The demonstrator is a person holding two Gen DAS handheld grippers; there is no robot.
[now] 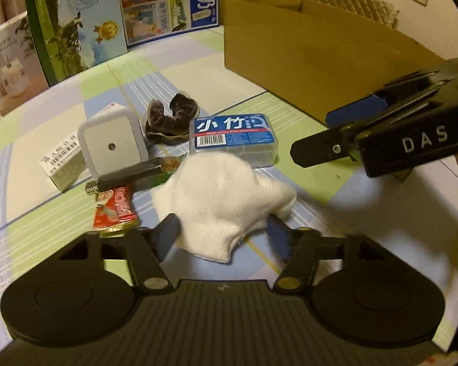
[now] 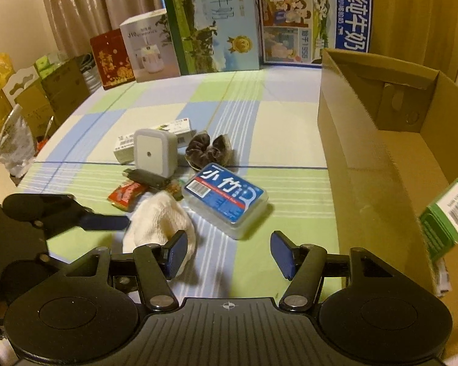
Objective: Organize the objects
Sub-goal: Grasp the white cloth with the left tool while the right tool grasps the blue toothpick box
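Observation:
A white cloth (image 1: 223, 201) lies bunched on the checked tablecloth, between the fingers of my left gripper (image 1: 223, 224), which stand wide apart and open on either side of it. In the right wrist view the left gripper (image 2: 107, 222) touches the cloth (image 2: 158, 219) with a blue pad. My right gripper (image 2: 229, 254) is open and empty, just right of the cloth; it also shows from the side (image 1: 336, 131). Behind the cloth are a blue-labelled clear box (image 1: 233, 137), a white cube (image 1: 111, 143), a dark scrunchie (image 1: 171, 119), a black stick (image 1: 128, 177) and a red sachet (image 1: 114, 210).
An open cardboard box (image 2: 381, 167) stands at the right, with a green carton (image 2: 445, 219) inside it. A small white carton (image 1: 61, 158) lies behind the cube. Tall printed cartons (image 2: 216, 24) line the far edge. Bags and boxes (image 2: 30, 100) crowd the left side.

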